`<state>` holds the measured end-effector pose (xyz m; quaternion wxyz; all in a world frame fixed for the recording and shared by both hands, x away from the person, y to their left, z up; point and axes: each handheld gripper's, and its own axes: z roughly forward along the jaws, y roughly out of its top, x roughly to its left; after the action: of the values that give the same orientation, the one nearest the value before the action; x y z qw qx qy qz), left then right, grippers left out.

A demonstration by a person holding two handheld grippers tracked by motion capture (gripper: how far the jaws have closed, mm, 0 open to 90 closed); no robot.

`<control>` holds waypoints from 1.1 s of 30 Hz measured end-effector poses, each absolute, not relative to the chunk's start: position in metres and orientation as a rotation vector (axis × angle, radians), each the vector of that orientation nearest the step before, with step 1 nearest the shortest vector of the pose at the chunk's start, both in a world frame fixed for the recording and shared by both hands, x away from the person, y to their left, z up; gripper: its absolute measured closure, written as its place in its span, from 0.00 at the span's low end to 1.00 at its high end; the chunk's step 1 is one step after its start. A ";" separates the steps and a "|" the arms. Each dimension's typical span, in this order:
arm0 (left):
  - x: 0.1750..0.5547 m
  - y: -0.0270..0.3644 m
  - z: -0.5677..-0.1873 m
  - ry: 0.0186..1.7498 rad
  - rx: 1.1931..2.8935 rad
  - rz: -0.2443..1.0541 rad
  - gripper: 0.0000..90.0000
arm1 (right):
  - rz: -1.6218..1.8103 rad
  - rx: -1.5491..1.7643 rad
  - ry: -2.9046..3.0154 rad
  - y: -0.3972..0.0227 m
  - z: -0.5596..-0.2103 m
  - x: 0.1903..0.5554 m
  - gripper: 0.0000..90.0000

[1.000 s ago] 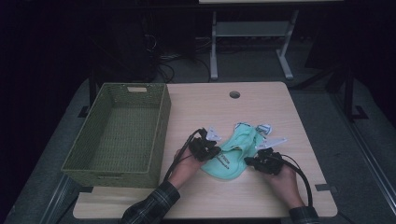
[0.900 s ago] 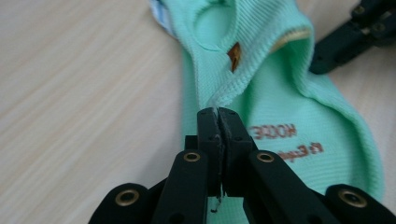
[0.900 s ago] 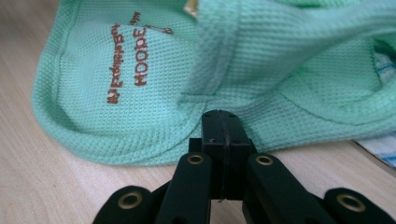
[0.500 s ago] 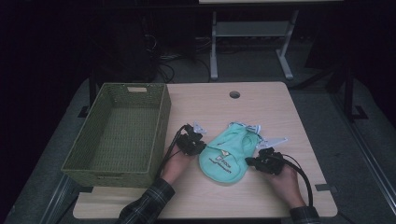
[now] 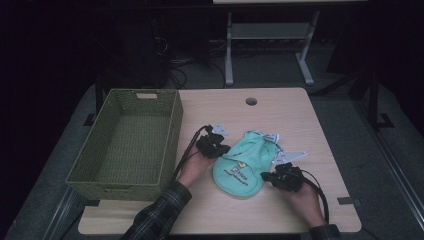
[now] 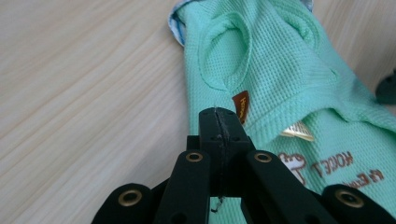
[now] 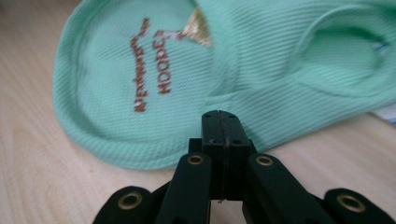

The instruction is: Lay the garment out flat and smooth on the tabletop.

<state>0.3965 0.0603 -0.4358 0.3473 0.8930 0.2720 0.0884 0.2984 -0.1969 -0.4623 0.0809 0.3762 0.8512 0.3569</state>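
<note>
Two tongs, left [image 5: 223, 148] and right [image 5: 266, 176]; one garment [image 5: 243, 165]; one basket [image 5: 172, 134]

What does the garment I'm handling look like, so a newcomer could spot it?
On the wooden table, right of the green woven basket, lies a small mint-green garment. Unlike the white pieces by it, it has brown embroidered lettering and a gold patch.

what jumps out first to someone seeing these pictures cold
The mint-green garment with brown lettering lies flat on the wooden table, bright against the dark room. A person's hands hold black tongs at either edge of it: the left tongs at its left side and the right tongs at its lower right, both with jaws closed. To the left of the hands stands an empty green woven basket.
</note>
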 end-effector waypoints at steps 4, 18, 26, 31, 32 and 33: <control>0.402 0.053 -0.448 0.712 2.349 0.192 0.99 | 1.054 1.107 2.569 -0.190 -0.466 0.293 1.00; 0.395 0.056 -0.458 0.718 2.388 0.156 0.99 | 1.039 1.098 2.571 -0.193 -0.466 0.295 1.00; 0.378 0.059 -0.456 0.682 2.433 0.148 0.99 | 1.028 1.137 2.560 -0.206 -0.465 0.300 1.00; 0.357 0.058 -0.455 0.658 2.448 0.110 0.99 | 1.026 1.160 2.550 -0.214 -0.465 0.303 1.00; 0.353 0.057 -0.455 0.645 2.450 0.104 0.99 | 1.026 1.163 2.546 -0.215 -0.465 0.303 1.00; 0.347 0.056 -0.455 0.642 2.451 0.096 0.99 | 1.023 1.168 2.547 -0.216 -0.465 0.304 1.00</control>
<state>0.3471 0.0560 -0.4546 0.2984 0.9226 0.2415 0.0362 0.3035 -0.2164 -0.4652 0.0794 0.3904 0.8511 0.3418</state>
